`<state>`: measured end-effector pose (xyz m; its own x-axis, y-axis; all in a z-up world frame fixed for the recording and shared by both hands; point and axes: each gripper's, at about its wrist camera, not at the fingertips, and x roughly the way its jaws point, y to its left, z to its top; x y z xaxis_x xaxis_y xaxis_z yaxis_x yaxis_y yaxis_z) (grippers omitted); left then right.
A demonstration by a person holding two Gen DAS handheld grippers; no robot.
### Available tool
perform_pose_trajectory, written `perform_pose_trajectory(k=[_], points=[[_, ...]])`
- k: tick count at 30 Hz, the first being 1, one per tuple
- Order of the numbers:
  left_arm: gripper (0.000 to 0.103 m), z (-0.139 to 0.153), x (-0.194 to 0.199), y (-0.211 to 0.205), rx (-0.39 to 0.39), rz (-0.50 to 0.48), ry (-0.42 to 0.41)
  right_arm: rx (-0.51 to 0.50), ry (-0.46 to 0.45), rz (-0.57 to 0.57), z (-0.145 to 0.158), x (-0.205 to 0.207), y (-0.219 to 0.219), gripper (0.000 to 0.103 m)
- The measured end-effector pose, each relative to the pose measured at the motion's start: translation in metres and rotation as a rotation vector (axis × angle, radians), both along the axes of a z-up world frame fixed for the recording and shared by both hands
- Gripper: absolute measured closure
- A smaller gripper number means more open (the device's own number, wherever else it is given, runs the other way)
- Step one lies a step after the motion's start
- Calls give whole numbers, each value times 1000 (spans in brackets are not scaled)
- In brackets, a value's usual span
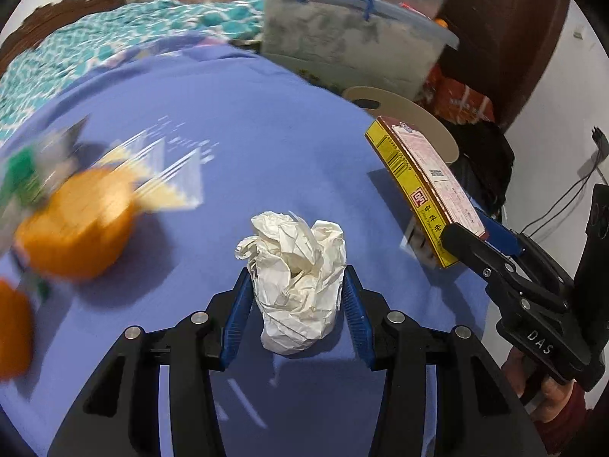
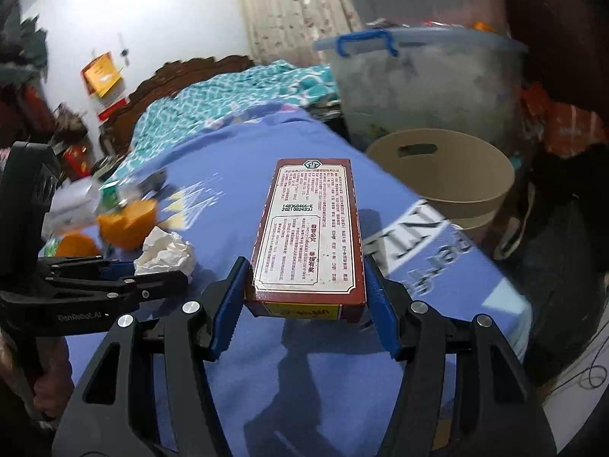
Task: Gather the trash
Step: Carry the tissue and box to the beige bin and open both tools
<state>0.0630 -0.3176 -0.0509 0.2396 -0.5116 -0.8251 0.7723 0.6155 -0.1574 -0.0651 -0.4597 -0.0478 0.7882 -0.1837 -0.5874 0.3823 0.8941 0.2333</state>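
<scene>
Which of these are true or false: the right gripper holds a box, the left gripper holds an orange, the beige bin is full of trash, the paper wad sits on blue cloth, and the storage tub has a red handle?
1. The right gripper holds a box. True.
2. The left gripper holds an orange. False: its fingers pinch the crumpled paper wad; the orange items lie apart on the cloth.
3. The beige bin is full of trash. False: the visible inside is bare.
4. The paper wad sits on blue cloth. True.
5. The storage tub has a red handle. False: it is blue.
</scene>
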Motion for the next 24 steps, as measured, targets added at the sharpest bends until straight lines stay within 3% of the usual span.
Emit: perform_pose_trajectory(k=[9,19,21,22,24], points=[[58,-8,16,-100,35,-94,-13,90,-19,-123,-5,2,-76,42],[57,2,44,-200,-30,-175,27,207,-44,-196,-4,18,-147,42],[51,1,45,-216,-34,-186,24,223,-39,-233,-6,23,-158,39],[44,0,47,-224,-25,-180,9,234,-35,-247,-8,25,-161,30],[30,-3,52,-231,-4,-142,-18,263,-42,-278,-15,25,-164,25]])
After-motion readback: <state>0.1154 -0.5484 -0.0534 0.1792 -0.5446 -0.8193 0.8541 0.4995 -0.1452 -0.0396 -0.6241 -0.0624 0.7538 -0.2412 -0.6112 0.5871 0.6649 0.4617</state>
